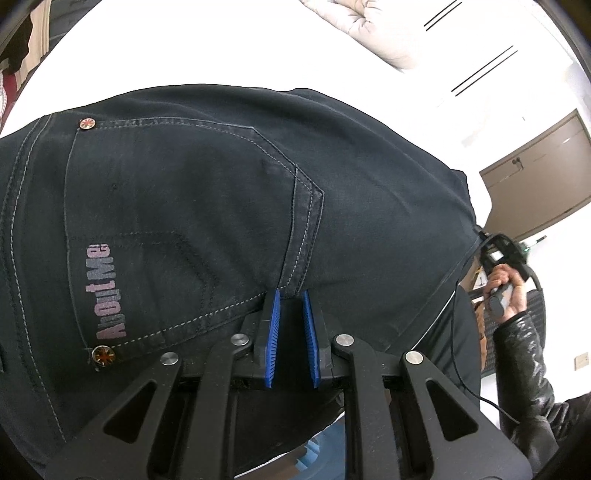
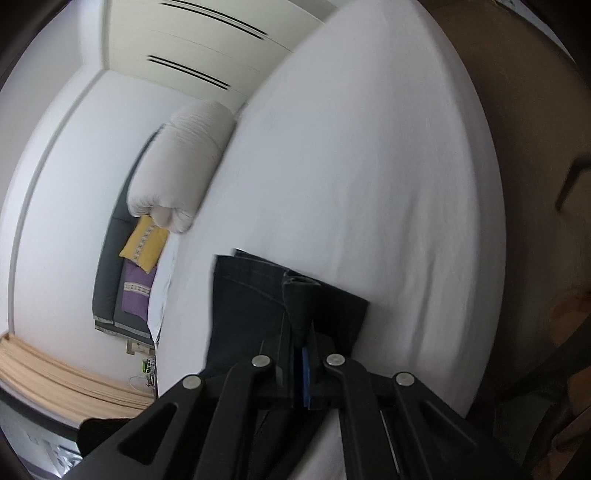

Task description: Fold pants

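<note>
Pants (image 1: 207,206): dark denim jeans lay on the white bed sheet (image 1: 207,48), filling most of the left wrist view; the seat side faced up.
Back pocket (image 1: 177,229): sat at 9 o'clock from the view's centre, stitched in pale thread, with pink "AboutMe" lettering (image 1: 99,291) along its edge.
Rivets: one (image 1: 87,123) at 10 o'clock on the pocket's upper corner, another (image 1: 103,356) at 7 o'clock on its lower corner.
Left gripper (image 1: 291,295): came in from 6 o'clock; its blue pads (image 1: 273,343) stood apart with a gap between them, the tips touching the denim fold by the pocket seam, nothing clamped.
Quilt (image 1: 373,33): a cream rolled quilt lay at 1 o'clock on the bed, well apart from the jeans.
Right hand (image 1: 508,284): at 3 o'clock in the left view, in a glossy black sleeve, gripping the handle of the other tool at the jeans' far edge.
Cabinet (image 1: 539,173): brown, at 2 o'clock beyond the bed.
Cushions: in the blurred right wrist view, a yellow one (image 2: 144,243) and a purple one (image 2: 135,291) at 9 o'clock by the dark headboard.
Right gripper (image 2: 301,332): entered from 6 o'clock; fingers pressed together on a bunched fold of the jeans' leg end (image 2: 258,295), which lay on the sheet at the view's centre.
</note>
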### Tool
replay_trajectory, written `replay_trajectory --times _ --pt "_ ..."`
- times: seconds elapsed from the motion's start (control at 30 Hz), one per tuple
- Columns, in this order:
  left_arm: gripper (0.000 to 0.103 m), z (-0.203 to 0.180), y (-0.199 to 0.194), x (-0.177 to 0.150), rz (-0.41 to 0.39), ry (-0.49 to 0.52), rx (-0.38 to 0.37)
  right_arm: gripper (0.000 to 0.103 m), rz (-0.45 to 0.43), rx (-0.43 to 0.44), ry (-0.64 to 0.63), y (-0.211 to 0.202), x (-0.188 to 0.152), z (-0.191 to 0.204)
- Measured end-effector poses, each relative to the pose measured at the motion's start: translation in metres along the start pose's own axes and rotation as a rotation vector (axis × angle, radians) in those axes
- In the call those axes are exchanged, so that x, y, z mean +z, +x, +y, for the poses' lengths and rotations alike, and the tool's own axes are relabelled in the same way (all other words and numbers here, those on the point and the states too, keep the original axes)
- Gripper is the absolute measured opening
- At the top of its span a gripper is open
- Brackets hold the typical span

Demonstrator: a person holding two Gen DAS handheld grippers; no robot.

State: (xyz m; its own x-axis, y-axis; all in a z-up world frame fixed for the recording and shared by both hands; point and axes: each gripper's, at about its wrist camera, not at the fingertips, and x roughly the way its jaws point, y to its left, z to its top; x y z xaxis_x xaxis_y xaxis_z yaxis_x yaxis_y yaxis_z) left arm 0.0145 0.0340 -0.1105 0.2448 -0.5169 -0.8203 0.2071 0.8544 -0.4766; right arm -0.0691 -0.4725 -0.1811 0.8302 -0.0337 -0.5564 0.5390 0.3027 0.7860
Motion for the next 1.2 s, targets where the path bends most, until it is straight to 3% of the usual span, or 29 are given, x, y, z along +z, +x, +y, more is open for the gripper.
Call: replay_trajectory --times 0.13,0.2,0.23,0.27,0.3,0.37,0.47,0.53,0.57,0.6,0.63,0.77,0.9,1.03,1.07,1.1,1.17,1.2 --pt "0.015 0.005 -0.002 -0.002 -0.006 -0.008 -0.009 0.005 0.031 -0.051 -0.061 -0.004 0.001 0.012" --pt "0.015 0.009 -0.003 -0.003 -0.009 -0.011 -0.013 0.029 0.015 -0.161 -0.134 -0.02 0.008 0.029" --pt "0.015 0.011 -0.003 -0.003 -0.011 -0.012 -0.015 0.04 -0.027 -0.258 -0.181 -0.03 0.011 0.04" --pt "0.015 0.013 -0.004 -0.003 -0.013 -0.014 -0.017 0.058 -0.063 -0.316 -0.223 -0.039 0.014 0.051" --pt "0.015 0.015 -0.005 -0.003 -0.014 -0.012 -0.019 0.058 -0.073 -0.32 -0.281 -0.045 0.018 0.068" --pt "0.015 0.017 -0.004 -0.004 -0.016 -0.012 -0.021 0.058 -0.005 -0.251 -0.371 -0.04 0.021 0.099" --pt "0.015 0.017 -0.003 -0.004 -0.017 -0.01 -0.024 0.058 0.14 -0.265 -0.729 0.001 0.0 0.168" --pt "0.015 0.018 -0.004 -0.004 -0.018 -0.013 -0.031 0.063 0.135 -0.291 -0.926 0.022 -0.012 0.194" --pt "0.015 0.019 -0.004 -0.004 -0.018 -0.014 -0.035 0.071 0.149 -0.264 -1.004 0.034 -0.014 0.204" --pt "0.015 0.02 -0.005 -0.003 -0.018 -0.014 -0.038 0.078 0.172 -0.229 -1.033 0.044 -0.013 0.208" --pt "0.015 0.021 -0.005 -0.003 -0.018 -0.014 -0.042 0.079 0.199 -0.2 -1.054 0.055 -0.009 0.209" --pt "0.015 0.026 -0.007 -0.001 -0.015 -0.019 -0.057 0.079 0.268 -0.322 -1.129 0.101 0.015 0.198" --pt "0.015 0.029 -0.004 0.001 -0.01 -0.019 -0.064 0.065 0.394 -0.253 -1.073 0.123 0.034 0.18" --pt "0.015 0.03 -0.003 0.003 -0.007 -0.021 -0.065 0.057 0.439 -0.278 -1.049 0.136 0.042 0.163" --pt "0.015 0.03 -0.003 0.003 -0.007 -0.021 -0.065 0.048 0.443 -0.272 -1.028 0.138 0.046 0.158" --pt "0.015 0.03 -0.003 0.004 -0.007 -0.022 -0.064 0.031 0.444 -0.271 -1.024 0.139 0.045 0.158" --pt "0.015 0.03 -0.003 0.004 -0.007 -0.021 -0.064 0.02 0.417 -0.285 -1.037 0.136 0.042 0.154" --pt "0.015 0.03 -0.003 0.004 -0.007 -0.021 -0.064 0.008 0.397 -0.296 -1.047 0.133 0.041 0.154"
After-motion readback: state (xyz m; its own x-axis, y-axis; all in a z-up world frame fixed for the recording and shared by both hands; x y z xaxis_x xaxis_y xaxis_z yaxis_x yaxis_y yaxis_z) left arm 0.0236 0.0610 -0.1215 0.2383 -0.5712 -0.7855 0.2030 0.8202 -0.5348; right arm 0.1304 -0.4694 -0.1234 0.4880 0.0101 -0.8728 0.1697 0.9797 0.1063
